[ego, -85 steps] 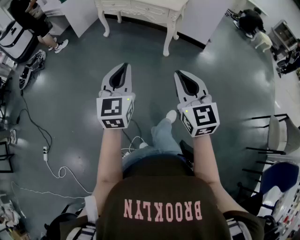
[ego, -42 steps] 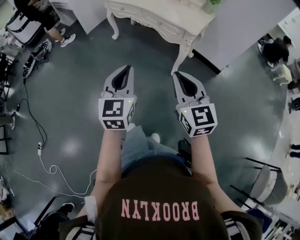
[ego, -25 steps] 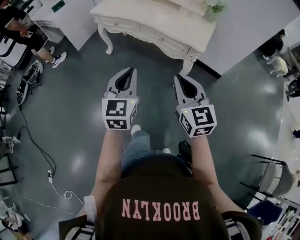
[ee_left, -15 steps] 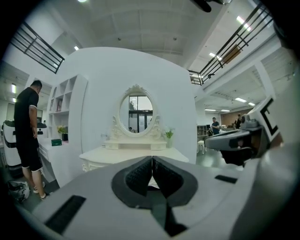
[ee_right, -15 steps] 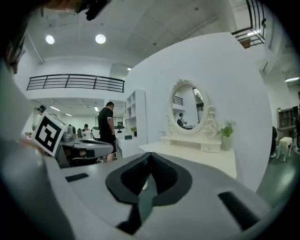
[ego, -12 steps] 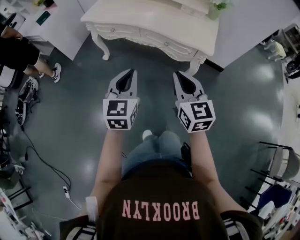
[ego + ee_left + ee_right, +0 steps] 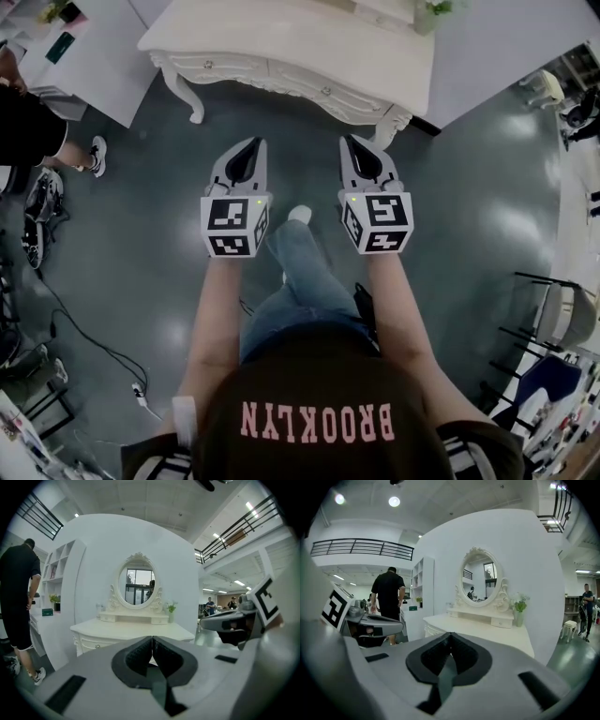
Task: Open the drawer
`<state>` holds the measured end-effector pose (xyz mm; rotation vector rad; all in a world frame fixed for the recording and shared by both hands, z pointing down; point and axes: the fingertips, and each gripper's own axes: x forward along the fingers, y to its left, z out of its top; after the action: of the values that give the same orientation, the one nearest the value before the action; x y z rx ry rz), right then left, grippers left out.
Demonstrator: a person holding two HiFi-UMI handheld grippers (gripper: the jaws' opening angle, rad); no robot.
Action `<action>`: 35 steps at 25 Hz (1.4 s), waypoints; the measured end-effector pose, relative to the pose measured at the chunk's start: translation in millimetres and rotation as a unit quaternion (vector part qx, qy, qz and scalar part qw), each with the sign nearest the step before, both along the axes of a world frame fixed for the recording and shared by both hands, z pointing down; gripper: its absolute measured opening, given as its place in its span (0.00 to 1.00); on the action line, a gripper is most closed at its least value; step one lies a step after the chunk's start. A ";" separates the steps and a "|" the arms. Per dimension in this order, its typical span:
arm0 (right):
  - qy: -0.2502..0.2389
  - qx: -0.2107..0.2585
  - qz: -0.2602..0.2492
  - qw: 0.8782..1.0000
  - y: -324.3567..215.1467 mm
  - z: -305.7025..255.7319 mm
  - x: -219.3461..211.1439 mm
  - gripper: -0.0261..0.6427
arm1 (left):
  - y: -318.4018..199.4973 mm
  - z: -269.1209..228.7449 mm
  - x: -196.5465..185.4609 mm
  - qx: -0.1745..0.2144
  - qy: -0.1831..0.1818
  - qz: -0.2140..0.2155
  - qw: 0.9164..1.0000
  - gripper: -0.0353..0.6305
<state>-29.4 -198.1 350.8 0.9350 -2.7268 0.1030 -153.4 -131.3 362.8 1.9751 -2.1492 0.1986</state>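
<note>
Bystander, far left: a person in black (image 7: 26, 131) stands beside a white shelf unit, well apart from the table.
Left gripper (image 7: 254, 142): jaws pressed together with nothing between them, aimed at the table but well short of it, with bare floor between.
Drawer (image 7: 323, 91): a carved front with a small knob in the far apron of the white dressing table (image 7: 281, 42). It sits flush and unopened. A second knobbed front (image 7: 208, 64) lies further left, and I cannot tell which one is meant.
Right gripper (image 7: 348, 141): jaws likewise closed and empty, level with the left gripper and pointing at the table's right end.
Plant (image 7: 433, 7): stands on the tabletop at the far right, by the wall.
Risk, grip: closed jaws will only bump the knob, so one pair must part first. The knob looks small and could slip out.
Risk, pull: the table has slender legs, so a hard or skewed tug may drag it or shake the plant.
</note>
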 end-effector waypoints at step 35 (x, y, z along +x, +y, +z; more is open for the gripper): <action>0.083 -0.199 0.165 0.962 -217.7 229.6 -99.7 0.23 | -224.5 150.5 -120.9 -0.145 0.066 0.060 0.985 0.06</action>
<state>-129.1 -415.8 580.4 1.1974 -2.2535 0.5819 -274.3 -355.8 513.3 1.8914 -1.8067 0.3680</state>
